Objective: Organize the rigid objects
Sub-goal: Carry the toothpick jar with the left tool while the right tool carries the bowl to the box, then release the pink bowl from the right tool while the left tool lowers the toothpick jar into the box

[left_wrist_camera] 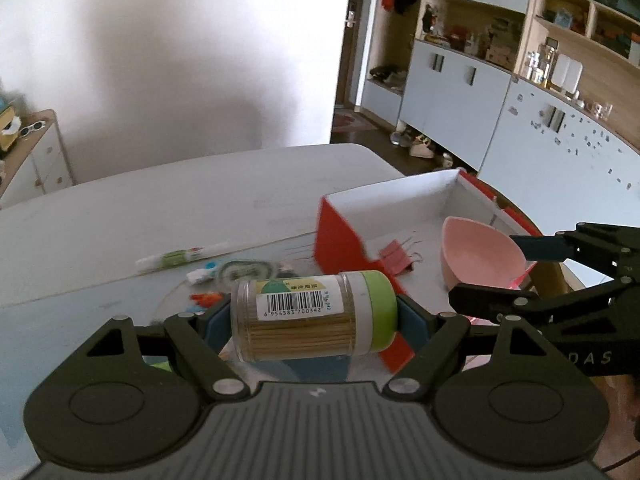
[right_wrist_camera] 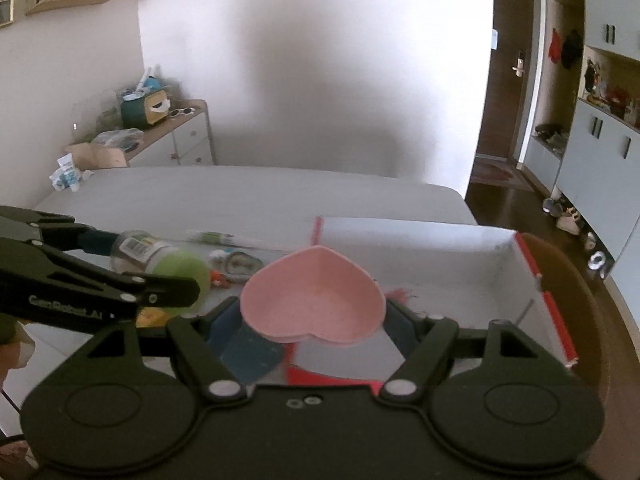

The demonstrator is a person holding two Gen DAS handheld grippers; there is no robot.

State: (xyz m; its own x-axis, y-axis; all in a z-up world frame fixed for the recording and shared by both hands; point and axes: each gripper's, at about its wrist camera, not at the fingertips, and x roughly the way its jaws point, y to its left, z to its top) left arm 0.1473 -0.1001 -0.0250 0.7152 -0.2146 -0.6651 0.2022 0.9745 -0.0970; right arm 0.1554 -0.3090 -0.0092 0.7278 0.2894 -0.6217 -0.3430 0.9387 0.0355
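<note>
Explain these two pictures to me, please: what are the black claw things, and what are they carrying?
Each black claw is a hand-held gripper with two fingers; a person carries one in each hand. A camera rides on each, looking forward along its fingers, so each picture is one gripper's own view.

In the left view, the left gripper is closed on a clear toothpick jar with a green lid, held sideways. In the right view, the right gripper is closed on a pink heart-shaped bowl. Each gripper also shows at the edge of the other's picture.

Below lies a pale table with a red and white box, open on top. Pink binder clips lie inside it. On the table beside it are a white tube and small oddments too blurred to name.
</note>
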